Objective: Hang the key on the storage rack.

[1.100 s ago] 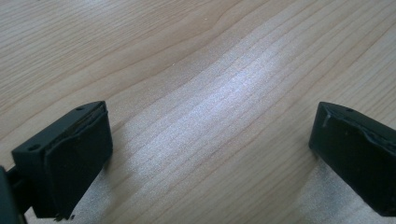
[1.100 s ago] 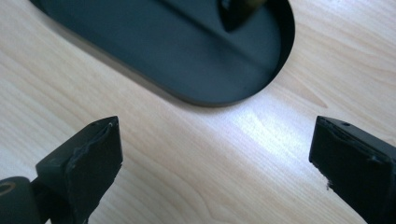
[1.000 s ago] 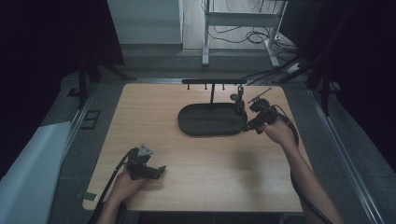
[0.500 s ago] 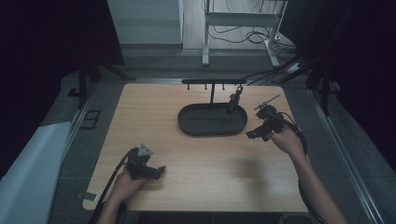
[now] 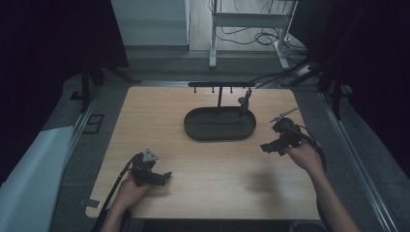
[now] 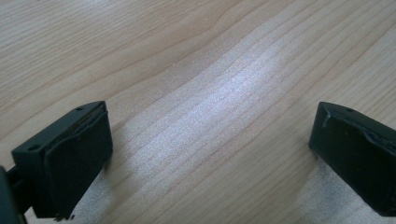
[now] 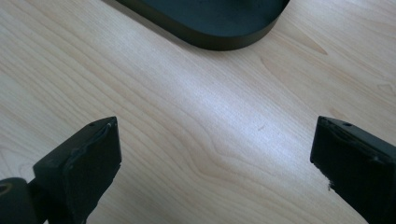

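A pale wooden counter (image 5: 208, 159) is taking up the middle of the high view, its grain running in long streaks under both gripper cameras. Toward its far side a dark oval tray (image 5: 220, 123) is sitting, shallow-walled and apparently bare inside (the light is too dim to be sure); its near rim is curving across the top of the right gripper view (image 7: 210, 39). Rising just behind the tray is a thin black T-shaped rack (image 5: 221, 87), its crossbar carrying a few small pegs, and from the right end of that bar a small dark item (image 5: 244, 102) is hanging down over the tray's far right edge; what it is cannot be told.

At the near left corner of the counter the person's left hand (image 5: 129, 191) is holding the left gripper (image 5: 164, 178), low over the wood and pointing right. Its jaws are standing wide apart with nothing between them but bare counter. Well apart from it, to the right of the tray, the right hand (image 5: 303, 154) is holding the right gripper (image 5: 267, 147), aimed left toward the tray. Its jaws are likewise spread wide and gripping nothing, with bare wood lying between them.
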The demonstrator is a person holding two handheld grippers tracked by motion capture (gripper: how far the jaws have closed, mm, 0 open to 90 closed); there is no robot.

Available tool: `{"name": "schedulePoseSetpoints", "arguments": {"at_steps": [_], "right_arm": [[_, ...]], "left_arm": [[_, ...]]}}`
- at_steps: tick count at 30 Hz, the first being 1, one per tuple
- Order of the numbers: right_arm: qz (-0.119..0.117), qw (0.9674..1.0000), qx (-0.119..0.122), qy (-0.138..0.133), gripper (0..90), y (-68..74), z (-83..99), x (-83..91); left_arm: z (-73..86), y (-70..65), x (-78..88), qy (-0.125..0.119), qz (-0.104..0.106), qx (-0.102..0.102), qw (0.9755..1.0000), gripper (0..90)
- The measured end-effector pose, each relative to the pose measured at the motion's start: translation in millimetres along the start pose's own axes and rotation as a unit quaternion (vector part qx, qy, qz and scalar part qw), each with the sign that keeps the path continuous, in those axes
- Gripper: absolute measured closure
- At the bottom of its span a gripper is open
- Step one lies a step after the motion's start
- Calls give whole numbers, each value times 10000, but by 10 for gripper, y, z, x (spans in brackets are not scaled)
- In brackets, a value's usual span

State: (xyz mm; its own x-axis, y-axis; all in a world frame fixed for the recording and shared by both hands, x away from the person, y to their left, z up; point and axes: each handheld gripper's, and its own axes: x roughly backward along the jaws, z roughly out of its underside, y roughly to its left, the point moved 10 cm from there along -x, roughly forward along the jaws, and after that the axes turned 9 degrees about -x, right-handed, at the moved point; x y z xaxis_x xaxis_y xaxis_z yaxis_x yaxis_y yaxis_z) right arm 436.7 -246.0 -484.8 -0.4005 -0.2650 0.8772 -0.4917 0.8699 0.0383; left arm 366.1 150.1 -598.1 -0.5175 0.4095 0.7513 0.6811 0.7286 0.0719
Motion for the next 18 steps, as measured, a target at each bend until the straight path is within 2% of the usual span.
{"name": "schedulePoseSetpoints", "arguments": {"at_steps": [11,18], "right_arm": [[83,9999,-72,-110,18,-52,211,95],[155,9997,-122,-159,24,-93,407,117]], "left_arm": [[0,0,0,0,1,2,10000,0],[-1,0,-1,-3,-2,6,10000,0]]}}
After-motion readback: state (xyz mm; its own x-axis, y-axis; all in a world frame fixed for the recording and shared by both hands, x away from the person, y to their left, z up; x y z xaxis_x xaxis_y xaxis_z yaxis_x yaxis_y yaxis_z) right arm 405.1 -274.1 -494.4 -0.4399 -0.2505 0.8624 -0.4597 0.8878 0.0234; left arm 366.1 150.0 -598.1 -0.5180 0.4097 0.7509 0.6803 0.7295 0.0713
